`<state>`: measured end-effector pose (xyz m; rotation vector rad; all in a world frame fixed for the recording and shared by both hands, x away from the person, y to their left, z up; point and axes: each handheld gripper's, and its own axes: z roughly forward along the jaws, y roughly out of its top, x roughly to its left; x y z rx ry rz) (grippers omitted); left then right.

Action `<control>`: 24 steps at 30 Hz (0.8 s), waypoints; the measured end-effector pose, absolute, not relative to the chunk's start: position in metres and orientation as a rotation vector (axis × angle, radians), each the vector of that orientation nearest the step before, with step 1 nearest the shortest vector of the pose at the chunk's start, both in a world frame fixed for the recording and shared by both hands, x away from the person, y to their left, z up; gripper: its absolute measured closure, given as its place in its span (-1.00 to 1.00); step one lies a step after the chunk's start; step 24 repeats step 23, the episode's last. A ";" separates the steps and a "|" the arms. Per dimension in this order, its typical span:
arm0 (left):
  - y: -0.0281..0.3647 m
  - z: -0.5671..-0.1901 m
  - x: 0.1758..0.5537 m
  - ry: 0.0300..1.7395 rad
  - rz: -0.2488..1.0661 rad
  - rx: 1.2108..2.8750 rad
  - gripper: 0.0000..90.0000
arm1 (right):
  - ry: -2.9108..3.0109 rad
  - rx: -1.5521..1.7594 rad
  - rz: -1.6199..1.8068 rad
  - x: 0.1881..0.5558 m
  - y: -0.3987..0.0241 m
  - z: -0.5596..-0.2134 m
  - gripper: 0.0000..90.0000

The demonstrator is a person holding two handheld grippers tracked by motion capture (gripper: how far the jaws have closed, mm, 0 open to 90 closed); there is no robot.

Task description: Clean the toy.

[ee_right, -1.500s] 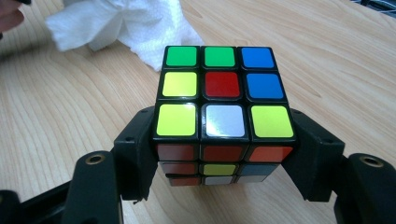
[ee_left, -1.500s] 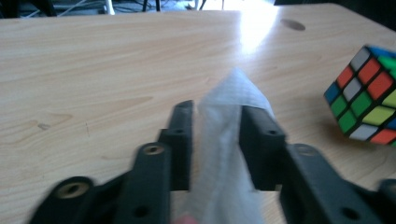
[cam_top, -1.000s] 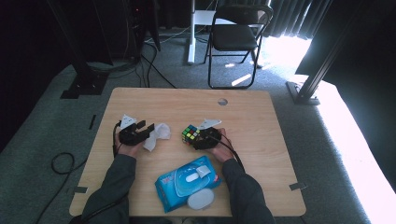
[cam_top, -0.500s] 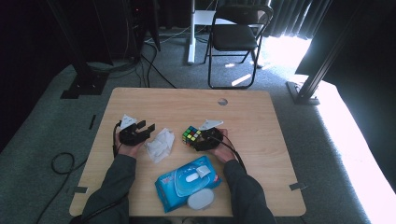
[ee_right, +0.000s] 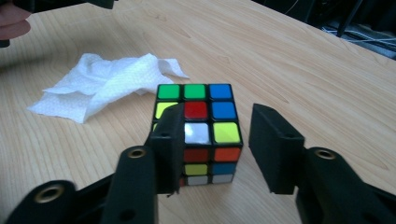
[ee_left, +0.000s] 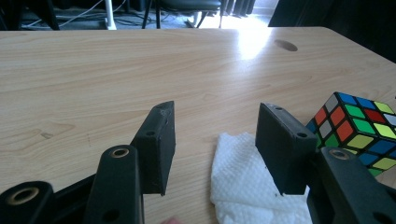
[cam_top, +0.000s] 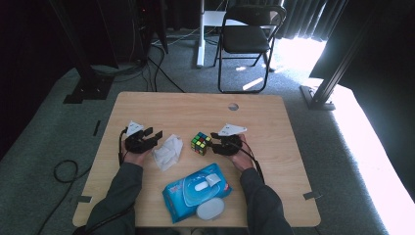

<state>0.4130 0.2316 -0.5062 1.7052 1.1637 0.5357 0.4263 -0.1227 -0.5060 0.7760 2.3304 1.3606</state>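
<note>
Two tools here: right tool (ee_right: 215, 149), jaws just narrowing, straddles the Rubik's cube (ee_right: 198, 128) unpinched; centre it, squeeze evenly. Left tool (ee_left: 217, 149) hangs spread.

Scrambled colour cube (cam_top: 200, 143) beside crumpled white tissue (cam_top: 167, 151)

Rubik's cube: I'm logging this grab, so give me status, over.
Left gripper open, by the crumpled paper towel. Right gripper jaws just been closing, nothing gripped. Rubik's cube on the table just beyond its tips. Nothing in the way.
</note>
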 end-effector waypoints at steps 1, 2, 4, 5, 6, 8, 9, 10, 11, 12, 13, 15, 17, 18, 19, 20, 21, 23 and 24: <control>0.232 -0.507 0.413 1.165 0.534 1.705 0.07 | 2.326 0.785 1.362 0.426 -0.124 -0.507 0.35; 0.232 -0.507 0.413 1.167 0.534 1.706 0.07 | 2.315 0.792 1.364 0.426 -0.126 -0.507 0.41; 0.232 -0.507 0.413 1.168 0.533 1.702 0.07 | 2.299 0.811 1.357 0.426 -0.129 -0.509 0.58; 0.232 -0.507 0.413 1.168 0.533 1.704 0.07 | 2.293 0.825 1.353 0.426 -0.130 -0.510 0.69; 0.232 -0.507 0.413 1.168 0.533 1.702 0.07 | 2.288 0.844 1.339 0.427 -0.132 -0.511 0.79; 0.232 -0.507 0.413 1.168 0.532 1.703 0.07 | 2.277 0.887 1.300 0.429 -0.135 -0.514 0.97; 0.232 -0.507 0.413 1.167 0.534 1.705 0.07 | 2.271 0.908 1.283 0.429 -0.136 -0.516 1.00; 0.232 -0.507 0.413 1.167 0.535 1.708 0.07 | 2.267 0.921 1.267 0.430 -0.137 -0.517 1.00; 0.232 -0.507 0.413 1.167 0.536 1.708 0.07 | 2.265 0.930 1.254 0.430 -0.138 -0.518 1.00; 0.232 -0.507 0.413 1.167 0.535 1.708 0.07 | 2.264 0.940 1.245 0.430 -0.139 -0.519 1.00; 0.232 -0.507 0.413 1.168 0.535 1.708 0.07 | 2.265 0.946 1.231 0.431 -0.139 -0.520 1.00; 0.232 -0.507 0.414 1.170 0.535 1.708 0.07 | 2.268 0.953 1.214 0.431 -0.139 -0.522 1.00; 0.232 -0.507 0.414 1.170 0.535 1.707 0.07 | 2.274 0.955 1.208 0.432 -0.140 -0.523 1.00; 0.232 -0.507 0.414 1.170 0.535 1.707 0.07 | 2.274 0.955 1.208 0.432 -0.140 -0.523 1.00; 0.232 -0.507 0.414 1.170 0.534 1.707 0.07 | 2.276 0.952 1.198 0.432 -0.139 -0.524 1.00; 0.233 -0.507 0.414 1.171 0.534 1.707 0.07 | 2.281 0.949 1.189 0.432 -0.139 -0.525 1.00; 0.233 -0.507 0.414 1.171 0.534 1.708 0.07 | 2.284 0.946 1.184 0.432 -0.139 -0.526 1.00; 0.233 -0.507 0.414 1.174 0.534 1.705 0.07 | 2.289 0.950 1.176 0.431 -0.139 -0.527 1.00; 0.233 -0.507 0.414 1.174 0.534 1.705 0.07 | 2.289 0.950 1.176 0.431 -0.139 -0.527 1.00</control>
